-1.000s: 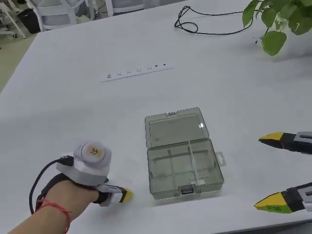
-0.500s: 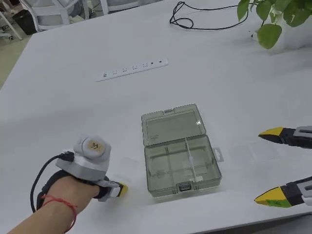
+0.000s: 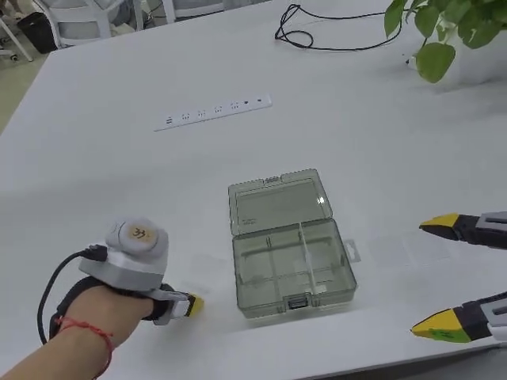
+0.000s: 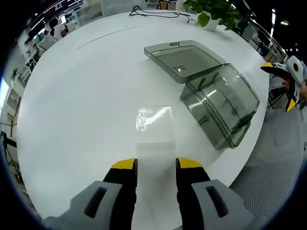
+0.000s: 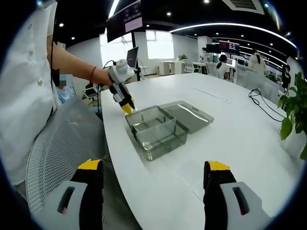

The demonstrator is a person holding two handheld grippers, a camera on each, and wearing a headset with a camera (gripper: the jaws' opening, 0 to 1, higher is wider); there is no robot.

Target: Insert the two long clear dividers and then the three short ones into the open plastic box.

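One smoky, see-through plastic box [image 3: 293,273] sits on a white surface [image 3: 95,174], its lid lying open and flat behind it. We see clear standing dividers [image 3: 306,257] inside it. The left gripper [image 3: 190,305] is low on the surface just left of the box, its jaws a narrow gap apart and empty. A loose divider [image 4: 153,119] lies flat just ahead of it. The right gripper [image 3: 436,275] hangs to the right of the box, jaws wide apart, holding nothing. Farther back we see a power strip [image 3: 212,112], a black cable [image 3: 317,36] and plant leaves [image 3: 436,32]
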